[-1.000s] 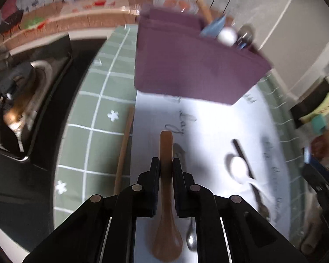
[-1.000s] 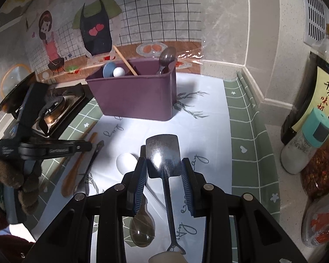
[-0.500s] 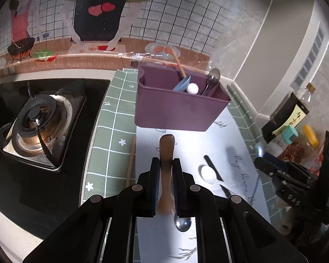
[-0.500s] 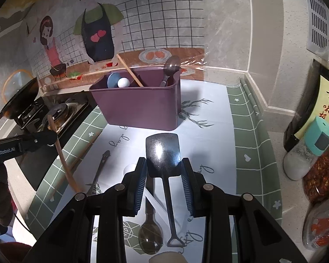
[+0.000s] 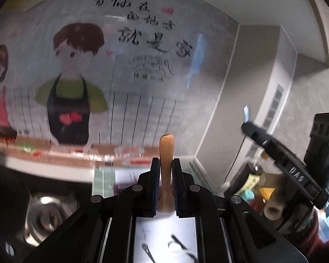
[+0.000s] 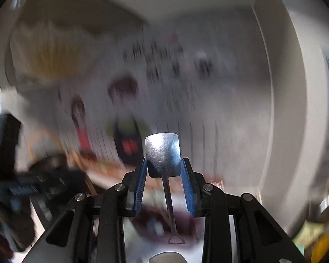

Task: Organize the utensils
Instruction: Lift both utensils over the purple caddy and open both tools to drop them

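Mid-carry, lifted and tilted toward the wall: left tongs pinching a brown spoon by its handle, right tongs clamped on a small metal shovel-spoon. Next, likely — lowering both, handles down, into the blurred purple holder.

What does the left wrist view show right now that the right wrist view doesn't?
Only the left wrist view shows the left tool clamped on the brown spoon handle, and the readable wall lettering. Only the right wrist view, heavily blurred, shows the right tool gripping the shovel-shaped metal spoon by its blade, handle hanging down. Both show the cartoon apron figure on the wall, and each glimpses the other tool at its edge.
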{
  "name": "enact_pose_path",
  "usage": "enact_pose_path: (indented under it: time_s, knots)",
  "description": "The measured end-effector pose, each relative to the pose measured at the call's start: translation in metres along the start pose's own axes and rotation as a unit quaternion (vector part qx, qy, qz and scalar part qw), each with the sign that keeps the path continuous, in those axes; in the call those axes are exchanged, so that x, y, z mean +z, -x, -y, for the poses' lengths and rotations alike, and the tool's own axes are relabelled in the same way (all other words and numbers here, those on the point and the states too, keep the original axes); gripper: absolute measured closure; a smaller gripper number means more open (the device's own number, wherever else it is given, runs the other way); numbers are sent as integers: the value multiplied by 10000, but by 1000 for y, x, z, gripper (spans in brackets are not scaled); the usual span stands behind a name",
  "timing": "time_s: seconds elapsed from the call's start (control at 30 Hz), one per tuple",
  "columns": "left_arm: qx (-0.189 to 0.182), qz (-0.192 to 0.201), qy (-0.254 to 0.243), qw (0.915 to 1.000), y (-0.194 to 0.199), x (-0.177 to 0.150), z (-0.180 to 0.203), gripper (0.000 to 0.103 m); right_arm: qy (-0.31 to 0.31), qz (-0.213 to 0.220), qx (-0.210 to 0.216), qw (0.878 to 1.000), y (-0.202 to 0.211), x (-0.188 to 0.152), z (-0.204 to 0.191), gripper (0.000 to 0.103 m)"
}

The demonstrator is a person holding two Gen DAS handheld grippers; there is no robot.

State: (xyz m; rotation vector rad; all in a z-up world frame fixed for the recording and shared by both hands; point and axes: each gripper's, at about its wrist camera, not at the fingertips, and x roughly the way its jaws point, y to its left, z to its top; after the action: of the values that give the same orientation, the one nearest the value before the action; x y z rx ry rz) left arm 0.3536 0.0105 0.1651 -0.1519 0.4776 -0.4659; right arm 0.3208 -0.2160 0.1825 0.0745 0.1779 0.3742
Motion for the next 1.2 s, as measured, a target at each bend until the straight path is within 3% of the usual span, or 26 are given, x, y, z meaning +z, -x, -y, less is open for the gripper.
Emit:
enact_pose_path:
  time_s: [0.13, 0.5, 0.67, 0.83, 1.0, 1.07, 1.13, 1.2]
  knots:
    - [274, -199, 103, 9994, -36, 12, -23, 92, 56, 32, -25, 10000, -38, -5, 6, 74]
    - [519, -1024, 416, 9925, -124, -24, -60, 92, -576, -880, -59, 9944, -123, -83, 47, 74]
    - [464, -1310, 525, 9889, -151, -39, -64, 92, -687, -1233, -112, 9899, -141, -111, 55, 74]
    - [73, -1734, 906, 9806, -179, -58, -76, 85, -932, -1792, 28, 9794, -153, -133, 66, 72]
    - [187, -1552, 701, 9852, -161, -67, -74, 76, -951, -1788, 29, 9793, -132, -132, 67, 72]
    - [224, -1297, 710, 9888, -140, -71, -73, 59, -857, -1658, 68, 9824, -111, -127, 64, 72]
    - [260, -1041, 753, 9914, -115, -78, -74, 51, -546, -1597, -25, 9856, -89, -125, 54, 72]
    - [262, -961, 795, 9918, -98, -88, -75, 50, -313, -1670, -96, 9854, -77, -128, 47, 72]
